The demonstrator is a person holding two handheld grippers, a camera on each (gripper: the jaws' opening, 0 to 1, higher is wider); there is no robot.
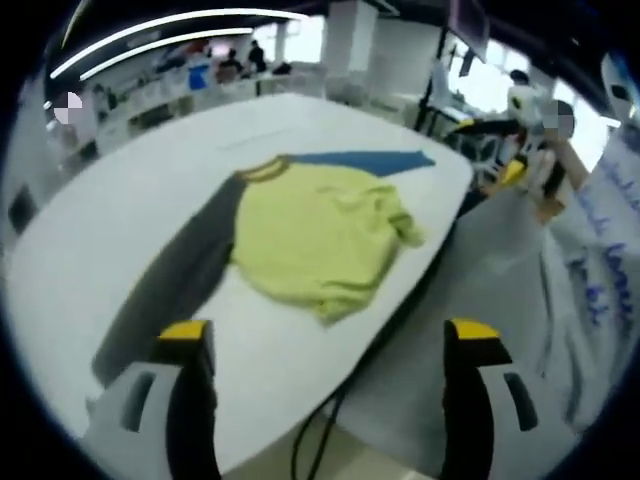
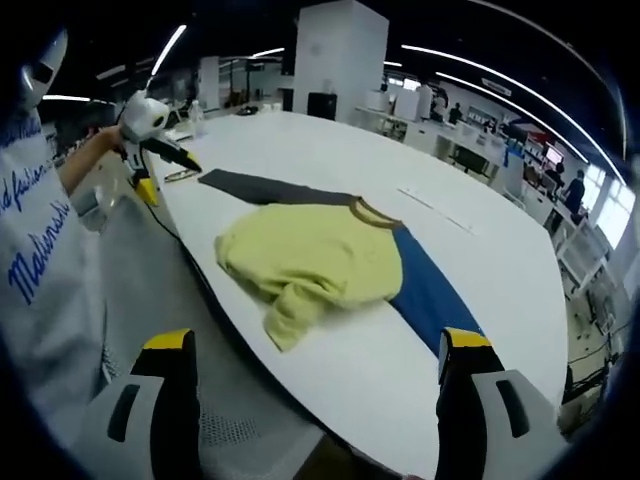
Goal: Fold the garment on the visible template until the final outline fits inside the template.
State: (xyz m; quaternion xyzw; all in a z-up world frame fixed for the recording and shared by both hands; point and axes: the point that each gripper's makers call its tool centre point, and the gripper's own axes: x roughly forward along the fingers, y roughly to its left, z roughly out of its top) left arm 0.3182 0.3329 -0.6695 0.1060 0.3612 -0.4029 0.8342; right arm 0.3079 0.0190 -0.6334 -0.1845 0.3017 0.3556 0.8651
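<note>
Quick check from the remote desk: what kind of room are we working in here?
Probably a large open lab or workshop, not a home. The yellow garment lies on a big white table, long strip lights run overhead, and more benches with people stand behind.

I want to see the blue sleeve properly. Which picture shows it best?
The right gripper view: the blue sleeve runs long and wide from the yellow shirt. In the left gripper view the sleeve is a thin far strip.
</note>
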